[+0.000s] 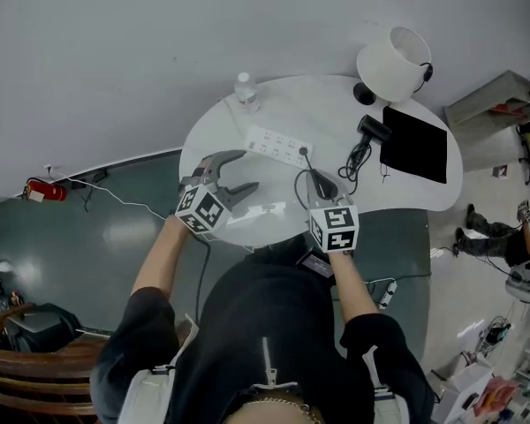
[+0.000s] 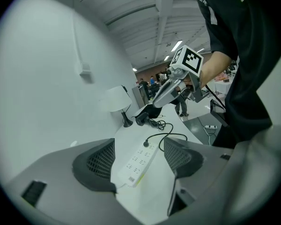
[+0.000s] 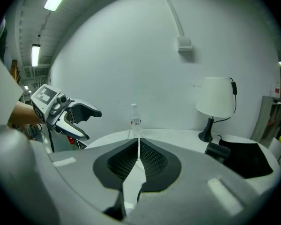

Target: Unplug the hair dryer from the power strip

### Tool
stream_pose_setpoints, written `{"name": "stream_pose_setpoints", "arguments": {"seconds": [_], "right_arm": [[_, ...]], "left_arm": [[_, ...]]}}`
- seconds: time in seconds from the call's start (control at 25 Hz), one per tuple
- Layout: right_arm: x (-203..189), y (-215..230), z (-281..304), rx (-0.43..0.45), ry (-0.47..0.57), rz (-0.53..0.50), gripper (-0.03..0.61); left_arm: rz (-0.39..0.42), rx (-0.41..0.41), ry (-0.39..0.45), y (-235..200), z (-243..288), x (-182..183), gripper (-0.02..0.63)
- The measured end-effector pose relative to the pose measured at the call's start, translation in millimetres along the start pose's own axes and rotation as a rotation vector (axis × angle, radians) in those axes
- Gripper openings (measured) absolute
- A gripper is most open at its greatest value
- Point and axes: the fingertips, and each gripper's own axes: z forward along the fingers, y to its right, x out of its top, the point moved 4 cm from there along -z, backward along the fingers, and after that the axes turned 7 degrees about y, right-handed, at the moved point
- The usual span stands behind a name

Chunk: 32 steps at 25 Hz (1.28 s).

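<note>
- Black mesh pads [image 2: 100, 161] of the left gripper [image 2: 139, 156] stand wide apart and press on nothing; the power strip [image 2: 138, 165] shows in the gap between them, lying on the table farther off and untouched.
- From the head view, the left gripper [image 1: 250, 170] hangs over the near left part of the white table [image 1: 221, 122], short of the strip, with its jaws pointing toward it.
- The right gripper [image 3: 138, 156] has its jaws closed together with nothing between them.
- It hovers above the near edge of the table, just beside a loop of the black cord [image 1: 300, 184], with no contact visible.
- The white power strip [image 1: 278, 146] lies flat across the middle of the table, between the two grippers and the far rim.
- A black plug [image 1: 305, 152] sits in a socket at the strip's right end, still seated.
- Its cord curves toward the near edge, then runs back right to a loose coil by the hair dryer [image 1: 373, 129].
- The black hair dryer rests on the table well to the right of the strip, at the edge of a black mat [image 1: 415, 144].
- A white lamp [image 1: 393, 60] stands behind the dryer near the far rim.
- A clear water bottle [image 1: 246, 91] stands upright at the far left rim, behind the strip.
</note>
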Motion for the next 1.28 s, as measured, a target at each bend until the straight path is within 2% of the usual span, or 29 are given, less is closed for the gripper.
{"name": "stream_pose_setpoints", "arguments": {"seconds": [0.24, 0.84, 0.96, 1.04, 1.28], "right_arm": [[-1, 16, 13, -0.003, -0.034, -0.027, 0.006], [-13, 41, 40, 0.021, -0.103, 0.006, 0.011], [-16, 46, 47, 0.031, -0.113, 0.012, 0.014], [-19, 47, 50, 0.040, -0.123, 0.013, 0.041], [-26, 50, 58, 0.055, -0.147, 0.021, 0.044]], "left_arm": [[0.027, -0.050, -0.023, -14, 25, -7, 0.313], [0.039, -0.182, -0.131, -30, 79, -40, 0.316], [0.053, -0.210, -0.156, -33, 91, -47, 0.318], [0.066, -0.229, -0.173, -34, 98, -52, 0.319], [0.107, -0.296, -0.219, -36, 117, -62, 0.328]]}}
